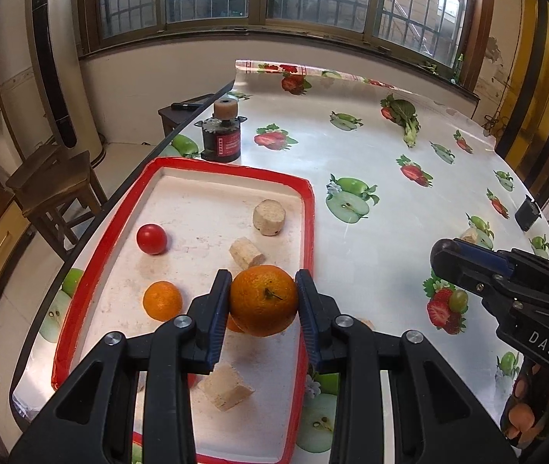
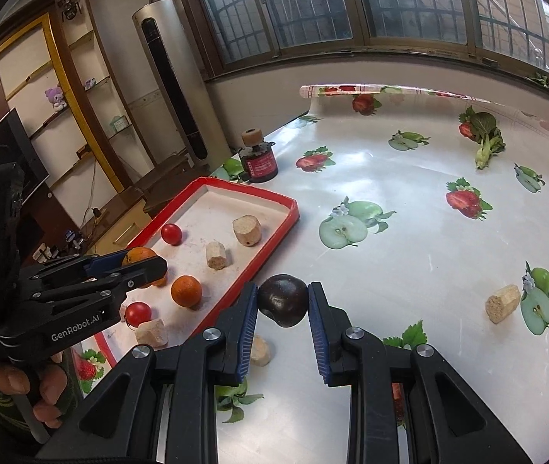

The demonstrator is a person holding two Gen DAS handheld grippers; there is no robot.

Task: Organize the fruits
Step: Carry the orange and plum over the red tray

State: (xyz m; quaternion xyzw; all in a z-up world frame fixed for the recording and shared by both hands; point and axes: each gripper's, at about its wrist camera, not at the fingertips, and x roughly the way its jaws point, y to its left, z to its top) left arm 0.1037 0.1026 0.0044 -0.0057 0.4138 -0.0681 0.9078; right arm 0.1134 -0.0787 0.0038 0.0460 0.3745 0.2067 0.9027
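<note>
A table under a glossy cloth printed with strawberries and green apples carries a red-rimmed tray near its left edge. Just beyond the tray stands a small black cylinder (red label, cork-coloured cap). A leafy vegetable lies far across; two cork chunks rest apart on the cloth.

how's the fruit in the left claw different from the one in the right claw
The left claw holds an orange, bright and dimpled with a small green stem scar; the right claw holds a dark plum, near black, smooth and glossy. The orange hangs above the red tray; the dark plum is outside it, above the tablecloth. Both are round, pinched between the blue pads.
</note>
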